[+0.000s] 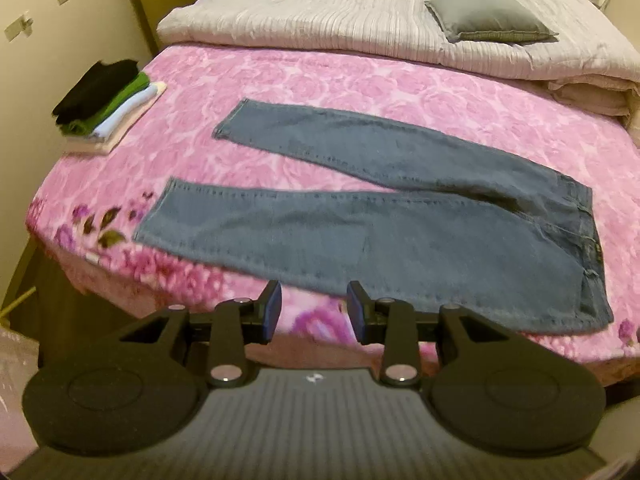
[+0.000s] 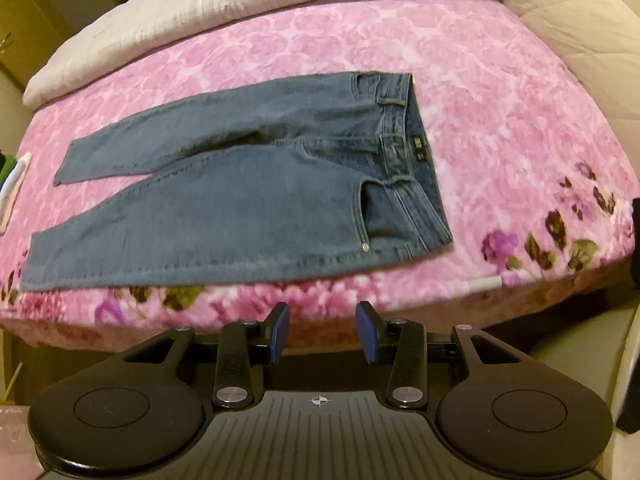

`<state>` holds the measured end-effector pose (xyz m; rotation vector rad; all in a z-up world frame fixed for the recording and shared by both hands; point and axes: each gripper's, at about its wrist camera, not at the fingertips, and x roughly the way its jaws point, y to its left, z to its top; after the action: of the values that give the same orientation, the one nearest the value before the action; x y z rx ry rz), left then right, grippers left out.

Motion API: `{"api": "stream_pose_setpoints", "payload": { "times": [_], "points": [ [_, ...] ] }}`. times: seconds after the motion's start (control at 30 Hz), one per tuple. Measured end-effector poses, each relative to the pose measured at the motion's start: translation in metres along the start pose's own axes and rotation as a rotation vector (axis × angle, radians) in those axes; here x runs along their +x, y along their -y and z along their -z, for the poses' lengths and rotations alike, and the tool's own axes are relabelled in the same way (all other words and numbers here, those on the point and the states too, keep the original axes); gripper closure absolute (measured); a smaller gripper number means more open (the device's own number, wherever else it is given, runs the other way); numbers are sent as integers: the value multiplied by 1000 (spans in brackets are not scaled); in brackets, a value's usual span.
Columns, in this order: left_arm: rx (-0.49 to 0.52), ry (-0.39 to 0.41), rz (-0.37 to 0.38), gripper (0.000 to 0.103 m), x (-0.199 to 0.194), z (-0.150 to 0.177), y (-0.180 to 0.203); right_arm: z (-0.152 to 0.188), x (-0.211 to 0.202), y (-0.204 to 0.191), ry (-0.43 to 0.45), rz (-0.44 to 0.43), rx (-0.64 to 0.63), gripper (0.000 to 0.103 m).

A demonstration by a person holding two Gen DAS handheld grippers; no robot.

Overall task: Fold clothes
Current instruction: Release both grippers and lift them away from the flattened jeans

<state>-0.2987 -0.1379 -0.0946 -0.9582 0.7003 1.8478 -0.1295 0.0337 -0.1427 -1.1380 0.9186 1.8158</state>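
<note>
A pair of blue jeans lies spread flat on the pink flowered bedspread, legs splayed toward the left and waistband at the right. In the right wrist view the jeans show their waistband and front pocket. My left gripper hovers above the bed's near edge, just short of the lower leg, jaws apart with nothing between the blue pads. My right gripper also hangs over the near edge below the jeans, jaws apart and empty.
A stack of folded clothes, black on top, then green, pale blue and cream, sits at the bed's far left corner. A rolled grey-white quilt with a grey pillow lies along the back. A cream cushion borders the right side.
</note>
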Motion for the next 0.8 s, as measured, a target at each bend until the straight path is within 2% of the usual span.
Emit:
{"api": "stream_pose_setpoints", "payload": {
  "times": [0.17, 0.37, 0.8],
  "points": [
    [-7, 9, -10, 71, -23, 24, 9, 16, -19, 8, 5, -33, -43, 62],
    [10, 26, -26, 71, -41, 37, 15, 28, -28, 13, 17, -50, -54, 62],
    [3, 26, -17, 70, -56, 58, 14, 43, -40, 11, 18, -62, -76, 62]
  ]
}}
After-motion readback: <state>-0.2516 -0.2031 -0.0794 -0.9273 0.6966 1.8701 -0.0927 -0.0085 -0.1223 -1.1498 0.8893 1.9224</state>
